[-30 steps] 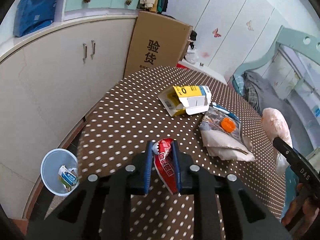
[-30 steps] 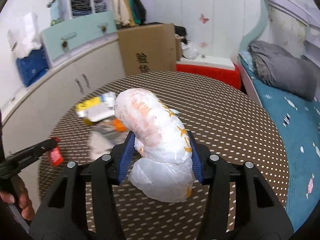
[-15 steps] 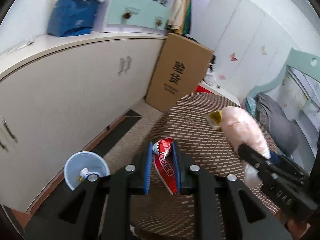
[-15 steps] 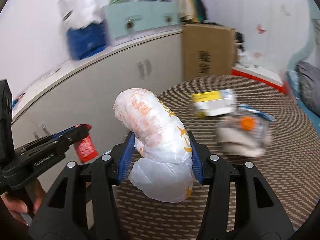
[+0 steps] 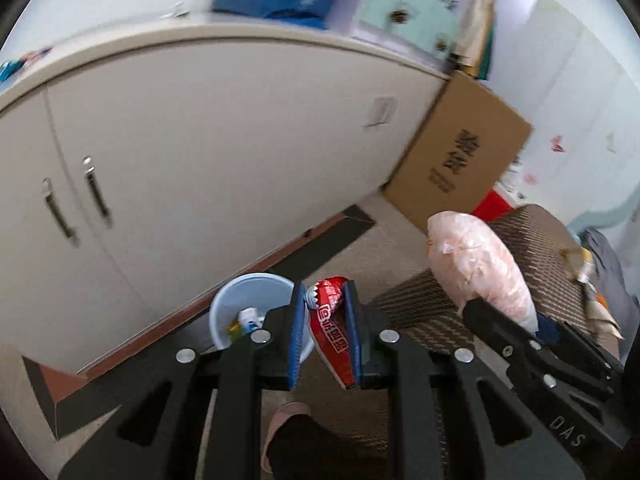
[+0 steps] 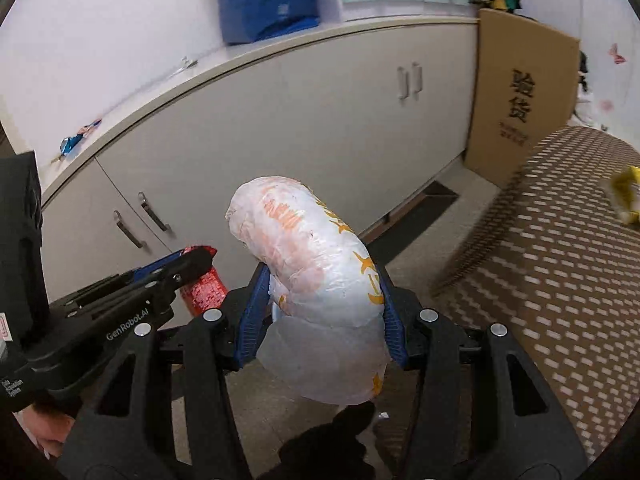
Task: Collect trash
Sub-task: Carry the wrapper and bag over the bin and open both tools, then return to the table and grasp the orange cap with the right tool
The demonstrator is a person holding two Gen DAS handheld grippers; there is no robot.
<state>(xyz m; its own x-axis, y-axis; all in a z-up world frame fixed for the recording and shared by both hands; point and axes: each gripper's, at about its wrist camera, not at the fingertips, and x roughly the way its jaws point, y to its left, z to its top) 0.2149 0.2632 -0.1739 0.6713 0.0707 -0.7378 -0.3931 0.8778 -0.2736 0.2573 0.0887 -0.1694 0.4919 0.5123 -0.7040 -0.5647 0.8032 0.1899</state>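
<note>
Long white cabinet [image 5: 208, 152] with metal door handles fills the background, a brown cardboard box [image 5: 460, 160] leaning at its 3 o'clock end. Dotted brown table [image 6: 560, 264] sits at 3 o'clock. Right gripper [image 6: 320, 312] pinches a puffy white plastic bag with orange print [image 6: 316, 280]. Light-blue round bin [image 5: 256, 312] stands on the floor just at 9 o'clock of the left gripper [image 5: 324, 320], which clamps a red snack wrapper [image 5: 330, 328].
</note>
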